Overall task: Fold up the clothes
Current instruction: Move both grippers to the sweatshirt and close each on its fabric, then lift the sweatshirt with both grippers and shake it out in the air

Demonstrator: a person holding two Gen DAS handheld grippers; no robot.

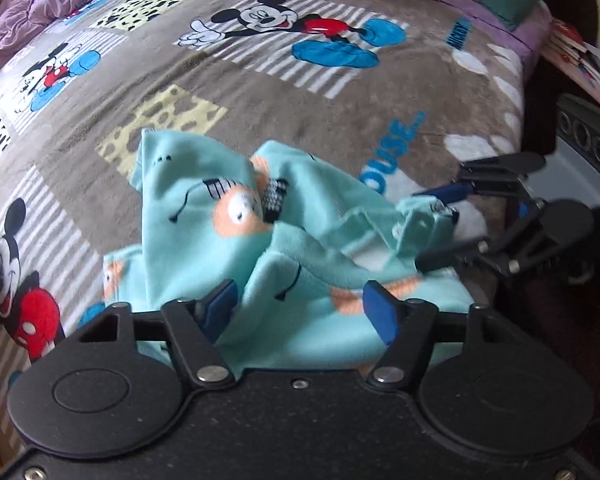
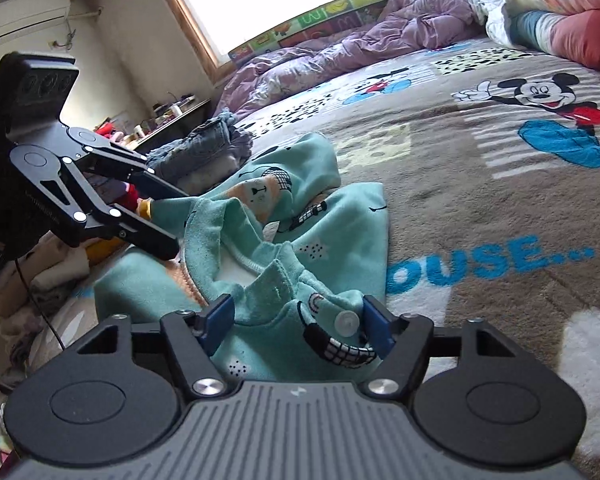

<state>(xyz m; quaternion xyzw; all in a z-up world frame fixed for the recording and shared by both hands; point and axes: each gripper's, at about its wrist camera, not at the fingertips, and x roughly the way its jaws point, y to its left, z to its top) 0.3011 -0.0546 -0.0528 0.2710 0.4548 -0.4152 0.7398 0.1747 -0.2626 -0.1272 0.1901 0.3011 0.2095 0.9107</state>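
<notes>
The bed (image 1: 340, 120) is covered by a brown cartoon-mouse blanket (image 2: 480, 184). A crumpled mint garment (image 1: 228, 216) lies on it, bunched between and just beyond both pairs of jaws. Far beyond them lie a rumpled purple quilt (image 2: 340, 52) and 1 red pillow (image 2: 588, 36).

One mint garment (image 1: 284, 248), two grippers, one printed blanket (image 1: 300, 96), one purple quilt (image 2: 340, 40).

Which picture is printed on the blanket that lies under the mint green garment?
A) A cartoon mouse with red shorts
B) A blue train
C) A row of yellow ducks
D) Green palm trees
A: the brown blanket under the mint green garment shows a cartoon mouse with red shorts and blue shoes, repeated in several places.
</notes>
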